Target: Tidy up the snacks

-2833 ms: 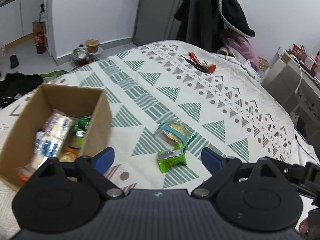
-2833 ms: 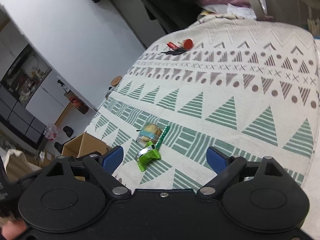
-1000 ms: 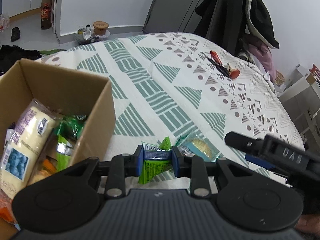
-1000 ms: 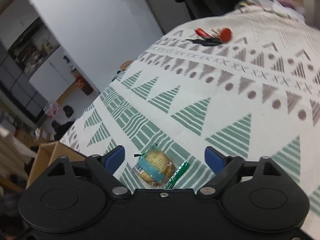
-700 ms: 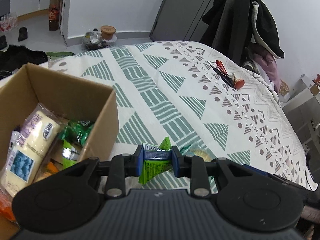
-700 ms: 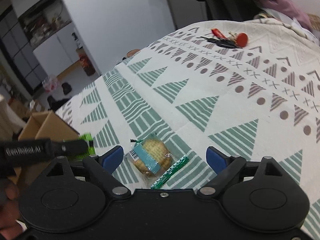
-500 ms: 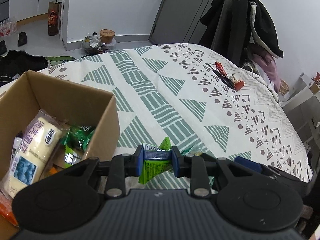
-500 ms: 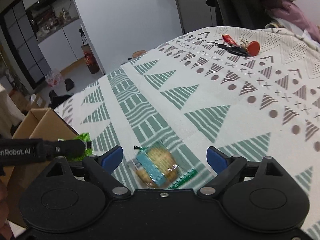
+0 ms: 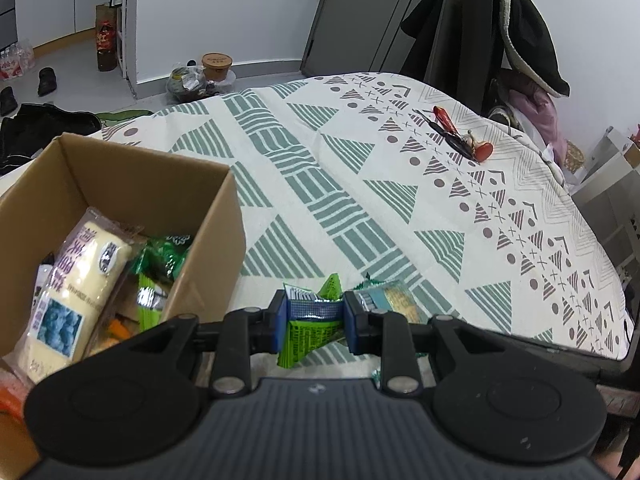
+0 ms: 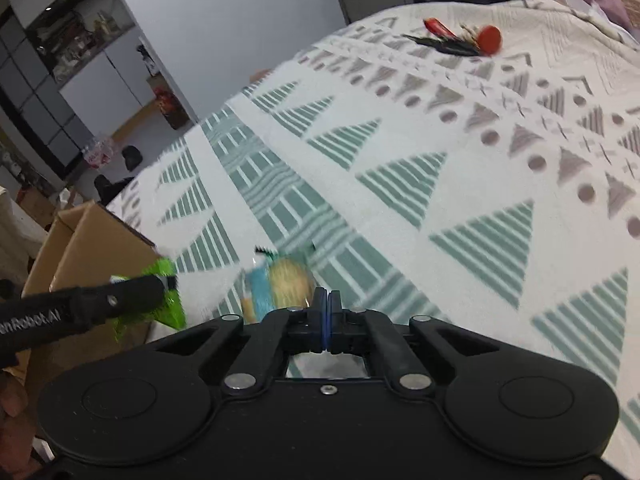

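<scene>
1. Snacks already fill the cardboard box [image 9: 216, 216] at the left of the bed [image 9: 360, 184].
2. Left tongs [image 9: 315, 312] are clamped on a green snack packet [image 9: 308, 334], lifted beside the box, probably for dropping in.
3. Right tongs [image 10: 325, 320] look pressed together by the cookie pack [image 10: 280, 280]; can't tell whether they've pinched it.
</scene>
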